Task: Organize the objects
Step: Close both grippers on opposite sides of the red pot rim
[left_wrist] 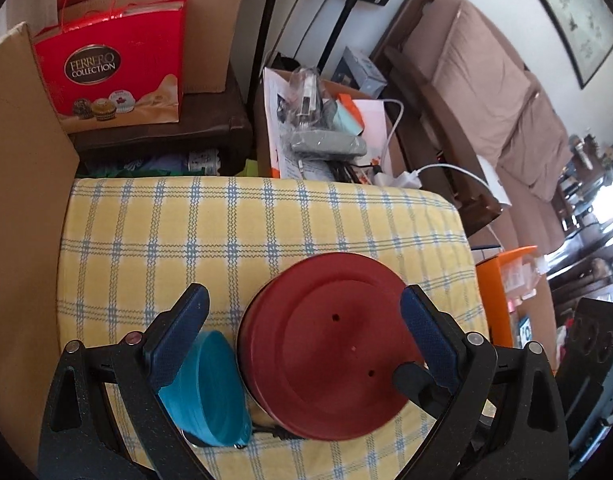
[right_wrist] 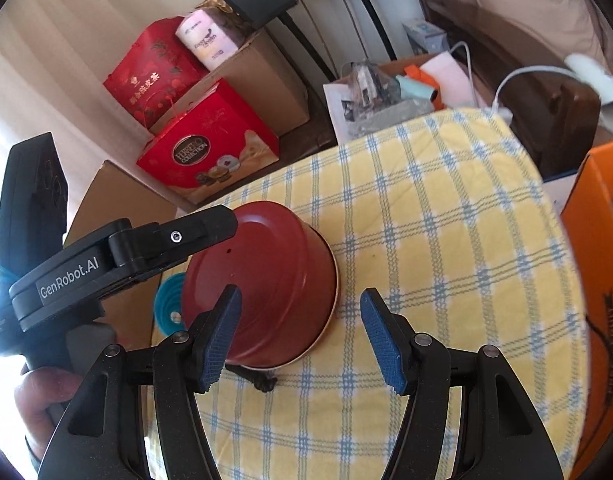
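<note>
A dark red pot point(left_wrist: 326, 344) lies upside down on the yellow checked cloth point(left_wrist: 226, 240). My left gripper point(left_wrist: 304, 320) hangs open over it: the right pad is by the pot's rim, the left pad well off it. A blue ribbed funnel point(left_wrist: 214, 384) lies tilted beside the left finger. In the right wrist view the red pot point(right_wrist: 266, 280) sits ahead and left of my open right gripper point(right_wrist: 302, 332), whose pads are not touching it. The left gripper's finger point(right_wrist: 202, 232) reaches over the pot. Something small and black point(right_wrist: 262, 382) pokes out from under the pot.
A cardboard panel point(left_wrist: 22, 160) stands along the cloth's left edge. A red Ferrero box point(left_wrist: 114, 76) and a cluttered carton point(left_wrist: 318, 128) are behind it, and an orange box point(right_wrist: 594, 260) is on the right. A hand point(right_wrist: 38, 400) holds the left gripper.
</note>
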